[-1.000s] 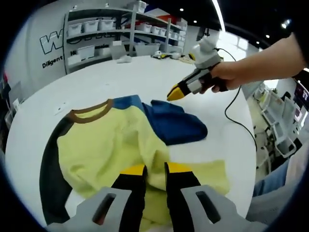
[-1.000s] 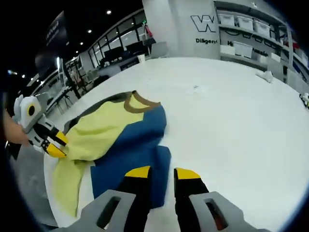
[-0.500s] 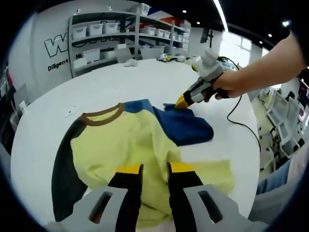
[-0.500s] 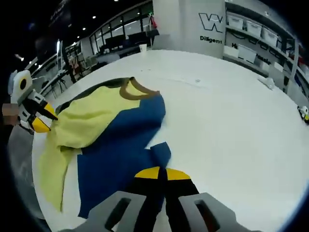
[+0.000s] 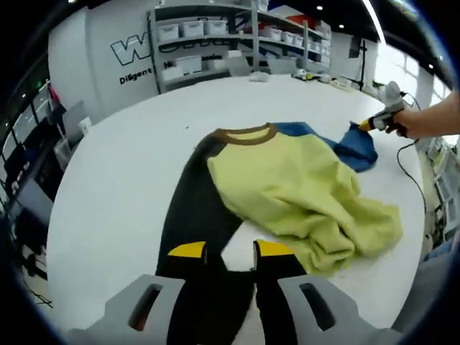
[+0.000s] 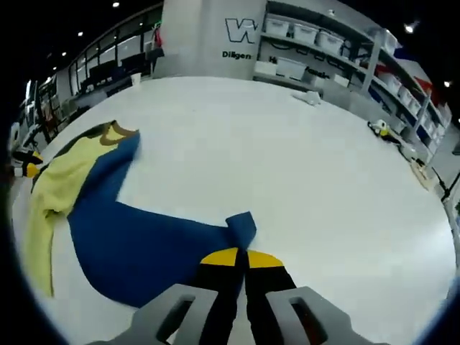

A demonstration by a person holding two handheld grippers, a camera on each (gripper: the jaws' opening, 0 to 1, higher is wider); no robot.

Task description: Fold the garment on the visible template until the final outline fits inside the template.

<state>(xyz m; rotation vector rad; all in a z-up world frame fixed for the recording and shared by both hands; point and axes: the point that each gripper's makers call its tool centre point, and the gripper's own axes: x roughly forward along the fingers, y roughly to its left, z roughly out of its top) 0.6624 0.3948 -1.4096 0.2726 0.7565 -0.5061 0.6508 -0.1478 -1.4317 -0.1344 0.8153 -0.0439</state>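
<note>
Right gripper view, blue sleeve (image 6: 151,248) pulled outward (now stretched)

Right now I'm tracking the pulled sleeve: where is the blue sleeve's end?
The blue sleeve ends pinched in the right gripper, low in the right gripper view, stretched across the white table away from the yellow shirt body.

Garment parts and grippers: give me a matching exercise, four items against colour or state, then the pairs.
Items:
1. blue sleeve
2. collar
3. left gripper
4. dark sleeve

States:
A. brown
B. jaws apart above the cloth
C. pinched at its end by the right gripper
D. lies flat on the white table, running toward the camera

Pairs: 1-C, 2-A, 3-B, 4-D
</note>
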